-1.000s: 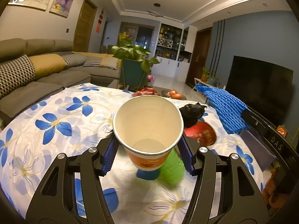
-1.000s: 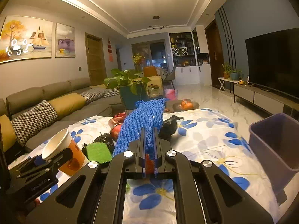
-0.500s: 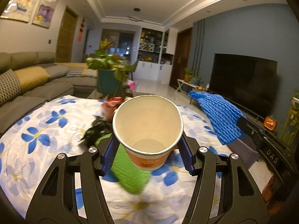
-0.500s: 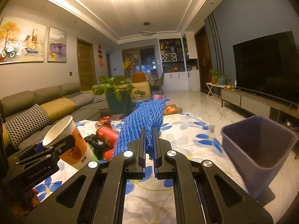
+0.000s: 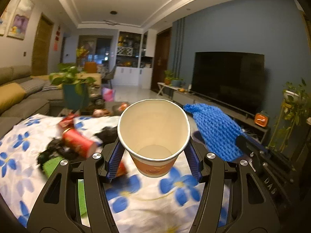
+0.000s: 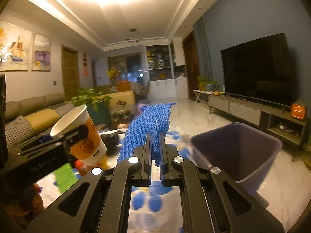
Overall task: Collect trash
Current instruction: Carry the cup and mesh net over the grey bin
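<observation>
Cup [image 5: 153,134] clamped in left tool [image 5: 154,160], mouth toward camera, held above the tabletop [image 5: 145,198]. Net [image 6: 147,128], blue foam mesh, pinched between the nearly closed fingers of right tool [image 6: 155,155], standing up ahead of them.

Only the right view shows the bin [image 6: 237,151]: purple, open-topped, on the floor just past the tabletop's right edge, right of the net. Only the left view shows the remaining litter clearly: red can [image 5: 79,142], black wrapper [image 5: 106,134], green pad [image 5: 51,166], all left of the cup. Bare floor beyond the bin.
</observation>
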`<state>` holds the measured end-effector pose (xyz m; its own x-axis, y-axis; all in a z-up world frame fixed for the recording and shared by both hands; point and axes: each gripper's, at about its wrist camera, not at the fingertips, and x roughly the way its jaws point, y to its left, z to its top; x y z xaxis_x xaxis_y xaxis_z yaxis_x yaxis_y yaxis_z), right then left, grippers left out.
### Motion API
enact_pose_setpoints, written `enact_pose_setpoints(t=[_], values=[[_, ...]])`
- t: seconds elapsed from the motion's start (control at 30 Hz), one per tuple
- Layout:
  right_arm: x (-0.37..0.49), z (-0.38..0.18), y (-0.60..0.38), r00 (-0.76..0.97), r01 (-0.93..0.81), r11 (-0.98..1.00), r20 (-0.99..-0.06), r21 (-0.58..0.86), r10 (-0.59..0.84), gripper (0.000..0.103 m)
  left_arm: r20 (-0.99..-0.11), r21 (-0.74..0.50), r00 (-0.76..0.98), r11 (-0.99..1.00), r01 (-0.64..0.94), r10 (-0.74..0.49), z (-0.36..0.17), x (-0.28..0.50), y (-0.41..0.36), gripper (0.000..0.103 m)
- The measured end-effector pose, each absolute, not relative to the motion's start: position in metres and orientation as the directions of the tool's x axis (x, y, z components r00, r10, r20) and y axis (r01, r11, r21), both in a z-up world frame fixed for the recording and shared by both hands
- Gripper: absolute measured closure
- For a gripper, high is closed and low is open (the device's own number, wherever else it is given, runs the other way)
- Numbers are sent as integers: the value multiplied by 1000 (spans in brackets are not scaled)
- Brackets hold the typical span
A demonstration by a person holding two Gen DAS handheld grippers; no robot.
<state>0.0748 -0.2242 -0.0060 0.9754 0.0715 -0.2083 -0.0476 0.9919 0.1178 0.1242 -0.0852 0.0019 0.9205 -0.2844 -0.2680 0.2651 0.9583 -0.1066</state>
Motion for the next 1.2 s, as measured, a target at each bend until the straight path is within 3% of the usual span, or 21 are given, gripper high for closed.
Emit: enact_pose_setpoints(t=[0.5, 1.2], values=[[84, -10, -312, 970, 191, 975, -171, 115, -170, 96, -237, -80, 873, 905, 419, -425, 11, 164, -196, 45], [113, -41, -368, 948, 268, 949, -222, 163, -230, 96, -315, -86, 827, 881, 465, -467, -24, 205, -254, 45]])
